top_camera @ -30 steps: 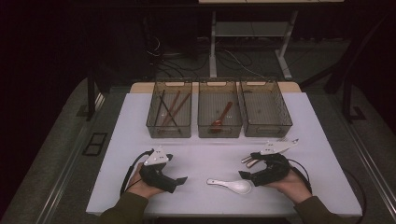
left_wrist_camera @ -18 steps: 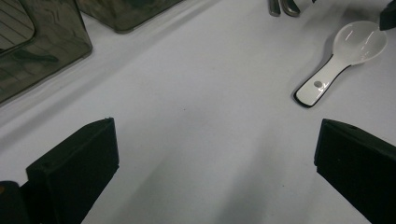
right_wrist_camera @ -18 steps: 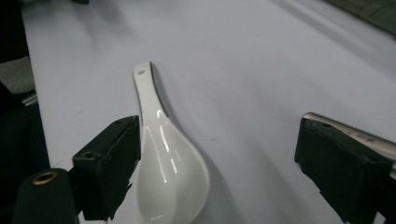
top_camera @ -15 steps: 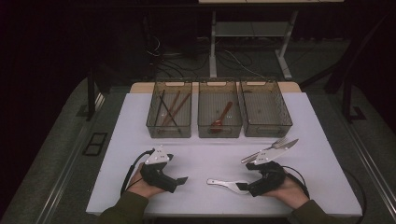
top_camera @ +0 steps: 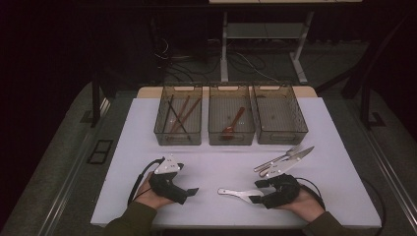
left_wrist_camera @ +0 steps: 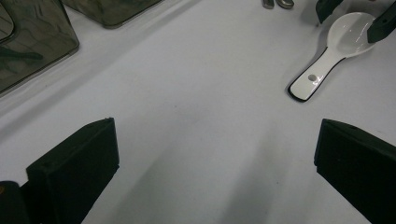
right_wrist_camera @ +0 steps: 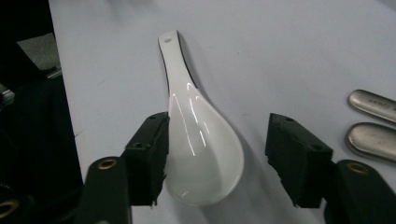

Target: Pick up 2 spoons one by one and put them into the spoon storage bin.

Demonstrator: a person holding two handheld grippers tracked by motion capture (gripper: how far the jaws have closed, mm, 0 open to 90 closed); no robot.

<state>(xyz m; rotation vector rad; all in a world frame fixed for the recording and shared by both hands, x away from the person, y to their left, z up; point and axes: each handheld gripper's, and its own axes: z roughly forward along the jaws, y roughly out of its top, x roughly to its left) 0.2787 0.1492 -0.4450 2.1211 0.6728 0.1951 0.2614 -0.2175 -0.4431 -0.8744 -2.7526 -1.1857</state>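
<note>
1. Fingers of both grippers stood apart: on our right gripper [right_wrist_camera: 217, 161] the two black pads [right_wrist_camera: 149, 154] straddled the bowl of the white ceramic spoon [right_wrist_camera: 201, 144], one pad touching its edge, the other clear of it, so nothing was clamped yet. Our left gripper [left_wrist_camera: 215, 172] hung spread and empty over bare table [left_wrist_camera: 187, 93].
2. Beyond the fingers sat three clear bins [top_camera: 231, 120] in a row, far from both grippers; chopsticks lay in one, a wooden spoon in the middle one.
3. Just beside the right fingers lay a metal fork and knife [top_camera: 285, 158], their handle ends [right_wrist_camera: 373, 121] showing near the free pad.
4. Between the right fingers the spoon lay flat, its handle running away from them toward a small hole at the tip [right_wrist_camera: 167, 40].
5. We judged it light, rigid, glossy and likely slick, and breakable if dropped. Closing gently across the bowl's rims, or on the narrower neck, seemed safest.
</note>
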